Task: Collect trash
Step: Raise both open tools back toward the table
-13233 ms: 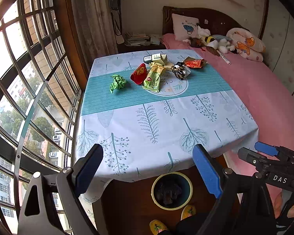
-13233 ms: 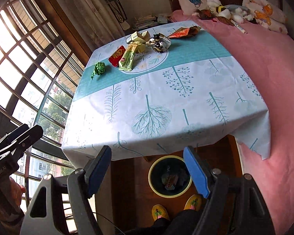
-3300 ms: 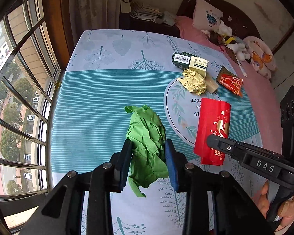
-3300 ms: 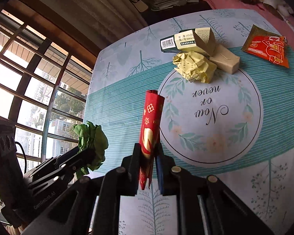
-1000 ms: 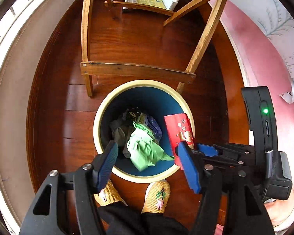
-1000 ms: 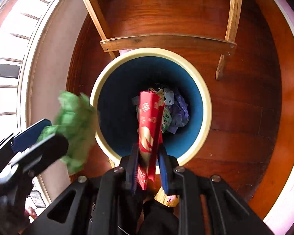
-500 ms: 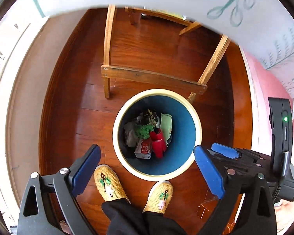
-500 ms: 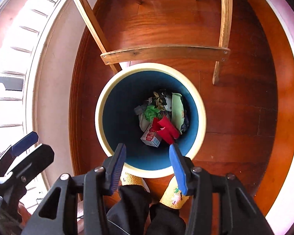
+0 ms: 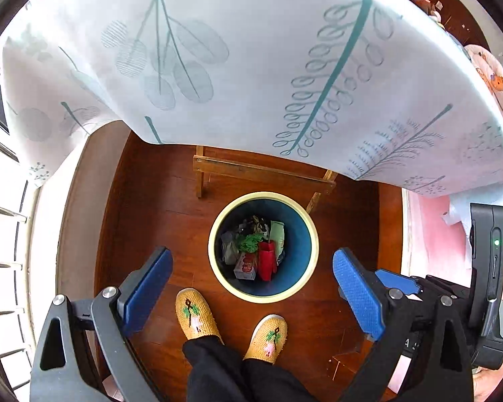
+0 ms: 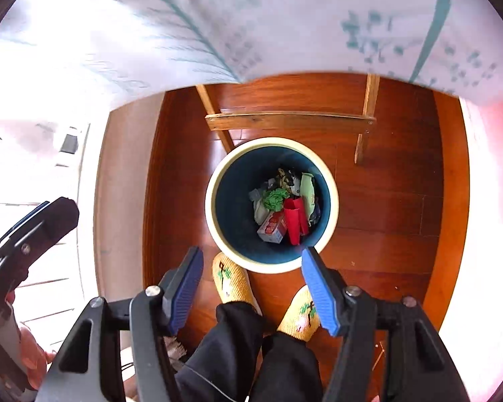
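I have both claws spread wide and empty above the floor: the left claw (image 9: 251,284) and right claw (image 10: 251,288). Below them, the green crumpled wrapper (image 9: 249,242) and red packet (image 9: 267,260) lie inside the blue wastebasket (image 9: 308,234), which stands beside my yellow slippers (image 9: 194,313).

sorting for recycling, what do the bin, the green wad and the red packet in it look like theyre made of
Bin: probably plastic, with a smooth cream rim and an evenly blue inner wall.
Green wad: looks like crumpled paper or thin film, matte with sharp creases; I cannot tell which.
Red packet: seems to be printed paper or foil-laminate, smooth, flat and folded; the finish is unclear.
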Action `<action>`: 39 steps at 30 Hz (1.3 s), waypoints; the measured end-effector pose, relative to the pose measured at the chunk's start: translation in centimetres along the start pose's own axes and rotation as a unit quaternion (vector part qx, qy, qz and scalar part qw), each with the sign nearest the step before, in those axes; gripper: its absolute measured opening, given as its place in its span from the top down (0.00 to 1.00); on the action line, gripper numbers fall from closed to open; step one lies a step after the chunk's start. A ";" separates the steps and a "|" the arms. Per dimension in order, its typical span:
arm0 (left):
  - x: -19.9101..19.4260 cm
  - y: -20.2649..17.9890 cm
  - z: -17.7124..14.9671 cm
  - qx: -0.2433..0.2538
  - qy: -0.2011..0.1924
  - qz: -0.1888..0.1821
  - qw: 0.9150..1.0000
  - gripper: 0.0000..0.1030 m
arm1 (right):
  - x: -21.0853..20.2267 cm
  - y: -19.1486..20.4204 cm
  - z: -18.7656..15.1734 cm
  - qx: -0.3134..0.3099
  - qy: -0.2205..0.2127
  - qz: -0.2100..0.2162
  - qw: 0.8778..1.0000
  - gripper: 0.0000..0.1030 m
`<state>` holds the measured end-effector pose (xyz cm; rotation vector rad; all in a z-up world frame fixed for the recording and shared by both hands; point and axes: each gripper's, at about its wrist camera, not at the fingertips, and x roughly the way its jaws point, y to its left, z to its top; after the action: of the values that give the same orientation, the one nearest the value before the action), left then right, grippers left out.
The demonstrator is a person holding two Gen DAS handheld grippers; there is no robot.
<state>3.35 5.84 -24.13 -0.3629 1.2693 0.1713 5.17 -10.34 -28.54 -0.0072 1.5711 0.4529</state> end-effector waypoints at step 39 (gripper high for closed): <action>-28.0 -0.1 14.6 0.117 -0.202 -0.035 0.972 0.07 | -29.0 9.8 8.5 0.035 -0.248 -0.049 0.967 0.41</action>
<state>8.28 13.07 6.18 -0.1577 0.8606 0.0299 12.47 -6.80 2.18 0.0777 1.0856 0.2922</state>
